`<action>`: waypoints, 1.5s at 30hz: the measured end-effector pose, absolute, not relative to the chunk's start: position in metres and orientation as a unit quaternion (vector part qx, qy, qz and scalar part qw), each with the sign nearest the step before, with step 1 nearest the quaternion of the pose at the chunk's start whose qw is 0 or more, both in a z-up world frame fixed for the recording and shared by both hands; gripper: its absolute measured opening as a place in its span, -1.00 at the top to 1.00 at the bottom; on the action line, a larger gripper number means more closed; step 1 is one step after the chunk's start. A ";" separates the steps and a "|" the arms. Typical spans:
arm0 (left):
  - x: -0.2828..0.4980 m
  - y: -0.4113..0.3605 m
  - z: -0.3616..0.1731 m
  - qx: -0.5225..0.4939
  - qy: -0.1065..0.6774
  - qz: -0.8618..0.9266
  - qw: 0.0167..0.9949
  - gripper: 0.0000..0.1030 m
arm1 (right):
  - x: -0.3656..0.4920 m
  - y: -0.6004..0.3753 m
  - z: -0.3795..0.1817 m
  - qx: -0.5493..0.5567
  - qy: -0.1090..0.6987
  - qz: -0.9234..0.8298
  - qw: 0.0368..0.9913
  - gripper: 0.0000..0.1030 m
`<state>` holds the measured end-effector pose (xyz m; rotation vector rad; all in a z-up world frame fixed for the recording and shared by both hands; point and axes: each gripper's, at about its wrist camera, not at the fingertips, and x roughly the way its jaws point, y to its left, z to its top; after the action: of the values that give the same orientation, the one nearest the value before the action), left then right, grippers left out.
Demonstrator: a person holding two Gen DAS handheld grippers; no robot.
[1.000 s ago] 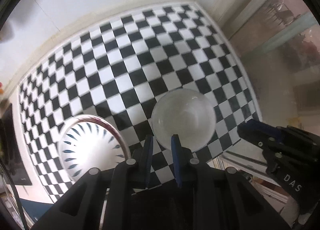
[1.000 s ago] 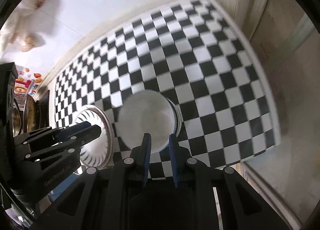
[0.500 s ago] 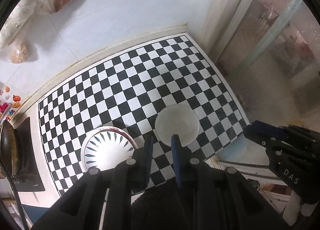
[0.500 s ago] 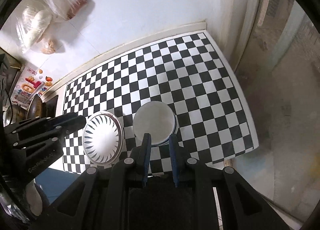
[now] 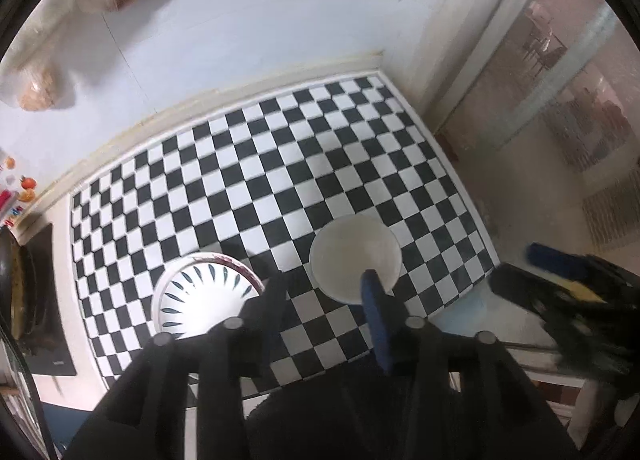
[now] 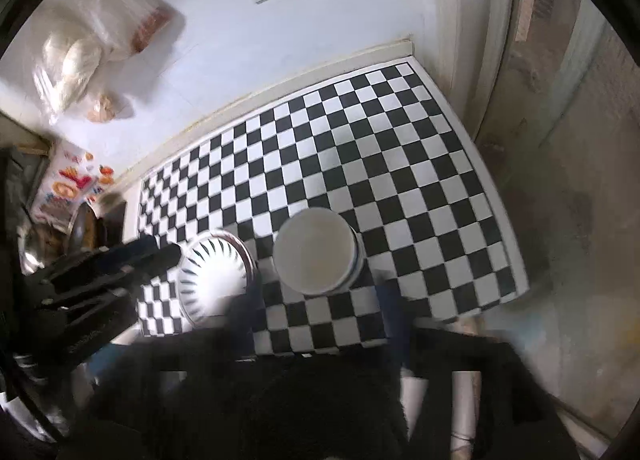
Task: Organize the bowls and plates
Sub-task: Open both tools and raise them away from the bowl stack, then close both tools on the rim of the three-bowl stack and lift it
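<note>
Left wrist view shows the left gripper (image 5: 320,300) spread wide and empty above the counter (image 5: 280,164), with the white bowl (image 5: 355,258) at centre beside the patterned plate (image 5: 206,296) lower left. Right gripper (image 6: 320,300) looks released too, though blurred. Descend squarely over a rim before clenching.

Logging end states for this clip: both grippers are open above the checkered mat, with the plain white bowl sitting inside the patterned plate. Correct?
Not quite. The plain white bowl sits beside the patterned plate, to its right on the checkered mat, as the right wrist view shows. The left gripper and right gripper are indeed open.
</note>
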<state>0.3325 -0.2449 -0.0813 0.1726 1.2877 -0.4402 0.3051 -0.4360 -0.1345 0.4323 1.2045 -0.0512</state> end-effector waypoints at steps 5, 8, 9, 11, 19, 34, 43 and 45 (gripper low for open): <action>0.369 -0.239 -0.138 0.028 0.650 -0.195 0.734 0.28 | 0.320 -0.452 -0.160 0.224 0.539 -0.019 0.812 -0.88; 0.389 -0.234 -0.176 0.000 0.679 -0.182 0.711 0.28 | 0.334 -0.461 -0.192 0.235 0.542 -0.013 0.807 -0.94; 0.395 -0.234 -0.188 -0.006 0.689 -0.179 0.703 0.28 | 0.339 -0.464 -0.206 0.240 0.548 -0.012 0.801 -0.94; 0.407 -0.234 -0.218 -0.027 0.712 -0.179 0.678 0.28 | 0.347 -0.468 -0.233 0.246 0.566 -0.014 0.787 -0.94; 0.423 -0.250 -0.281 -0.062 0.761 -0.193 0.616 0.28 | 0.371 -0.483 -0.341 0.308 0.622 -0.005 0.720 -0.94; 0.427 -0.275 -0.335 -0.065 0.794 -0.223 0.562 0.15 | 0.395 -0.466 -0.416 0.344 0.646 0.031 0.681 -0.94; 0.438 -0.275 -0.346 -0.090 0.791 -0.246 0.553 0.16 | 0.399 -0.464 -0.442 0.357 0.672 0.027 0.648 -0.65; 0.435 -0.274 -0.345 -0.087 0.790 -0.247 0.555 0.17 | 0.404 -0.458 -0.441 0.344 0.676 0.032 0.651 -0.36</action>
<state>0.4347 -0.2738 -0.3453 -0.2051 1.8648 -0.5835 0.4039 -0.4581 -0.4410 0.7809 1.5343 0.0725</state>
